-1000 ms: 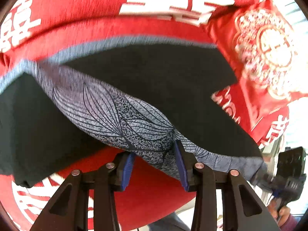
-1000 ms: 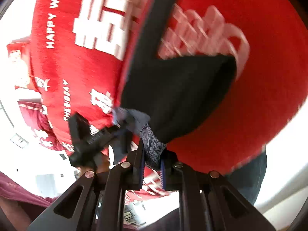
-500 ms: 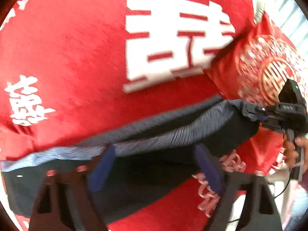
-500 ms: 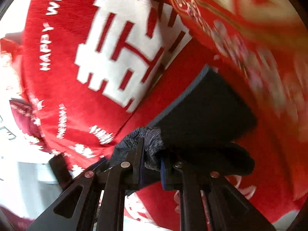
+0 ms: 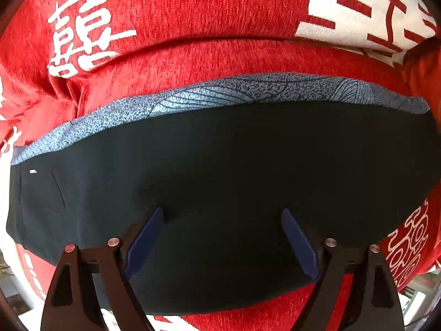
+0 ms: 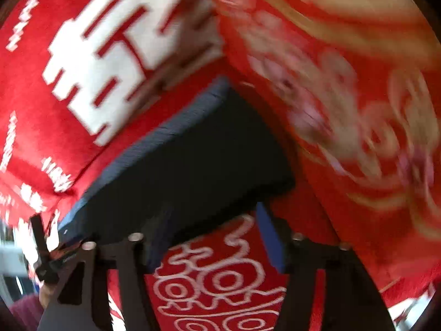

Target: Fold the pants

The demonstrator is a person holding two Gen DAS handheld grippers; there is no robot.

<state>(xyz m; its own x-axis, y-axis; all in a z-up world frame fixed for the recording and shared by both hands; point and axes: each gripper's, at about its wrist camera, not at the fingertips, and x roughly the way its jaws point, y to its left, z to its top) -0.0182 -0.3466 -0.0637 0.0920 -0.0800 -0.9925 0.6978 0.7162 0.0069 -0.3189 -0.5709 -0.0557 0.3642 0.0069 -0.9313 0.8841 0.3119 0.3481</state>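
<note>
The black pants lie folded flat on the red sofa cover, with a blue-grey leaf-patterned band along the far edge. My left gripper is open just above the near part of the pants, holding nothing. In the right wrist view the pants show as a dark folded slab with the patterned edge at its left. My right gripper is open at the pants' near right corner, empty. The right wrist view is blurred by motion.
A red sofa cover with large white characters lies under and behind the pants. A red cushion with gold and pink ornament stands right of the pants. The left gripper shows at the lower left of the right wrist view.
Both grippers held the patterned edge, carried it forward over the pants and laid it down. Both have opened and let go. The pants now lie folded flat.
</note>
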